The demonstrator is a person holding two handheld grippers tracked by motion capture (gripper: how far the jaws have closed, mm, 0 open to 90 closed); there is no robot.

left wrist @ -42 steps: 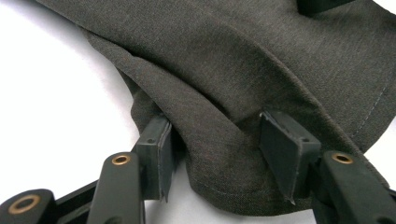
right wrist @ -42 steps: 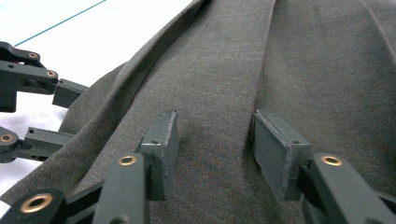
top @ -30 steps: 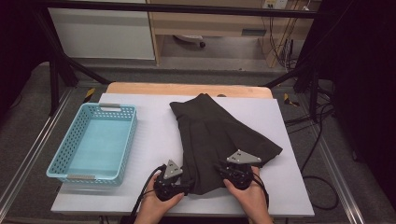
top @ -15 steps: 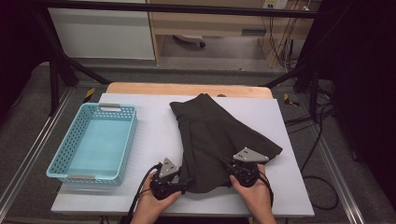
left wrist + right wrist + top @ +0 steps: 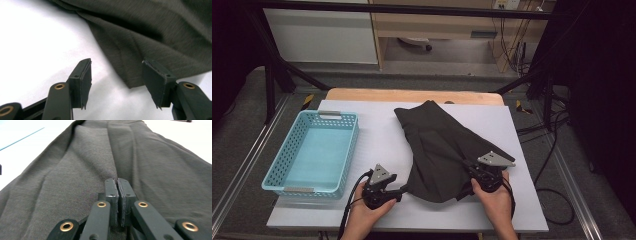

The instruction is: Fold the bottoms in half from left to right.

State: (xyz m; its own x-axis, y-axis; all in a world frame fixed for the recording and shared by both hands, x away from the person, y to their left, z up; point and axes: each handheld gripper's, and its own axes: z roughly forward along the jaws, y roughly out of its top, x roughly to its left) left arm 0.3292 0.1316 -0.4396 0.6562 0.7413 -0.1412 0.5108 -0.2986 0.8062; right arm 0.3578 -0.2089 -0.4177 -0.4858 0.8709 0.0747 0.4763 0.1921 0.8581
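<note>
Both grippers sit at the near edge of the white table (image 5: 377, 135): my right gripper (image 5: 468, 176) at about five o'clock of the cloth, my left gripper (image 5: 404, 188) at about seven. On the right one the jaws have just been closing and now stand pressed together, with a fold of the dark garment (image 5: 439, 145) pinched between the pads (image 5: 112, 195). On the left one the jaws stand apart over bare table, with the garment's near corner (image 5: 130, 86) lying between them, untouched. That garment is the largest thing here, spread across the middle of the table; its long axis runs from twelve o'clock, where it narrows, down to six, where it widens. At nine o'clock of it stands a light blue basket (image 5: 277, 172), well apart.
</note>
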